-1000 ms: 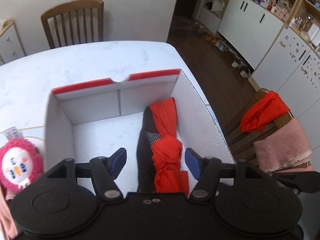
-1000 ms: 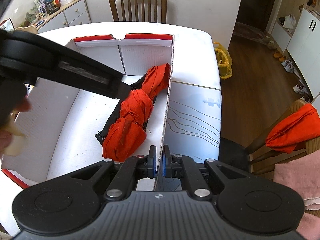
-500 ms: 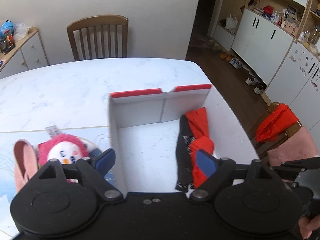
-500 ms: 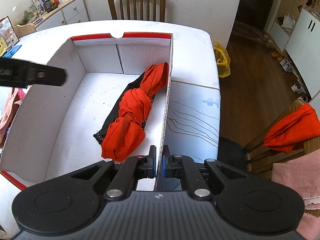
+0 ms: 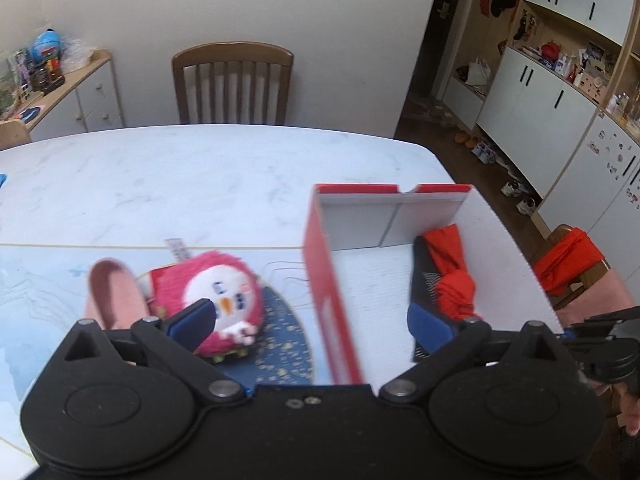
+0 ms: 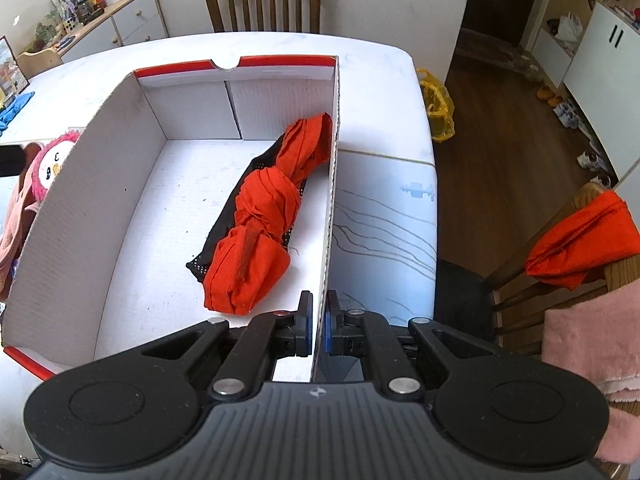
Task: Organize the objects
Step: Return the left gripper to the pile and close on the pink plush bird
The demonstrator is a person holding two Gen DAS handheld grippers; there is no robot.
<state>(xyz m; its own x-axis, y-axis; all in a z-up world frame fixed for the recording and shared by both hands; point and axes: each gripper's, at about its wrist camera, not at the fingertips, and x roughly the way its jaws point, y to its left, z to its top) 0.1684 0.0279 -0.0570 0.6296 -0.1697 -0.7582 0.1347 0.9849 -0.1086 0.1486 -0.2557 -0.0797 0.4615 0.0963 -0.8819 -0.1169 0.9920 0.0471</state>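
Observation:
A white cardboard box (image 6: 280,60) with red rims stands on the marble table. A knotted red and black cloth bundle (image 6: 260,232) lies inside along its right wall. My right gripper (image 6: 318,320) is shut on that right wall near the front corner. My left gripper (image 5: 308,320) hangs over the box's (image 5: 352,189) left wall, its jaws opening wide with nothing gripped. One fingertip is over the pink plush toy (image 5: 224,288) outside the box, the other over the cloth bundle (image 5: 456,292). The plush toy (image 6: 48,164) peeks past the box's left wall.
A pink slipper-like item (image 5: 112,292) lies left of the plush, on a blue speckled mat (image 5: 276,344). A wooden chair (image 5: 232,80) stands at the table's far side. Another chair (image 6: 580,232) at right carries red and pink cloths. A yellow bag (image 6: 438,108) sits on the floor.
My left gripper has swung left from above the bundle inside the box to over the box's left wall, and its jaws have spread wider. The right gripper has stayed put.

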